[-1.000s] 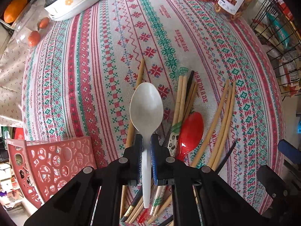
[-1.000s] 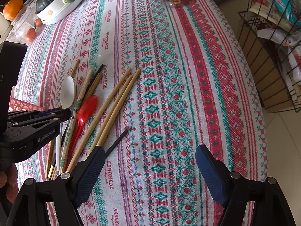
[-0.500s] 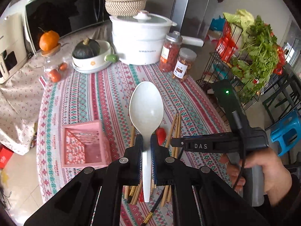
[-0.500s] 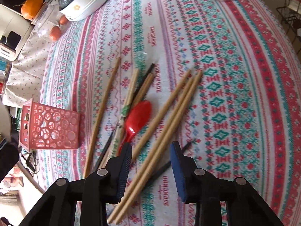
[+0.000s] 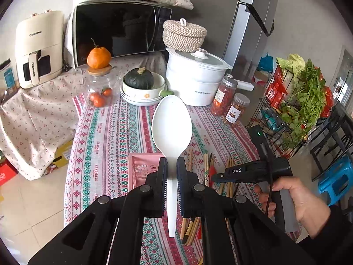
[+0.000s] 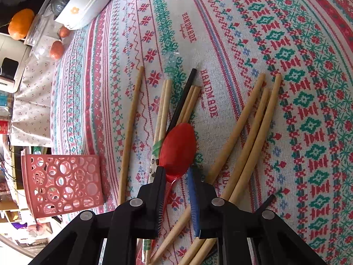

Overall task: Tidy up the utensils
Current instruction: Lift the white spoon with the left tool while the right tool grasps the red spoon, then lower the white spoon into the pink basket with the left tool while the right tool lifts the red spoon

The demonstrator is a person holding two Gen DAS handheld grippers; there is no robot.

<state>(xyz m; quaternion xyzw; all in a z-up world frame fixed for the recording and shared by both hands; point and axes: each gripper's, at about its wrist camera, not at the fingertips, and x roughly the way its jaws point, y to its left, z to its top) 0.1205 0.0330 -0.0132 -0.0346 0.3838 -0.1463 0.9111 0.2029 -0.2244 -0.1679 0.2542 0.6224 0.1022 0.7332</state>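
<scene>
Fingers (image 5: 163, 183) pinch white spoon (image 5: 171, 128) — right fingers (image 6: 160, 185) spread, straddling red spoon (image 6: 177, 145).

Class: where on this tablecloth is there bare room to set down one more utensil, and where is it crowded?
Free: the cloth beyond the chopsticks up to the white dish, and the strip right of them. Crowded: around the red spoon, between the pink basket and the chopsticks.

basket (image 6: 64, 183) left of chopsticks (image 6: 249, 137), spoon (image 6: 178, 148) lying among chopsticks, all on tablecloth (image 6: 242, 33)
</scene>
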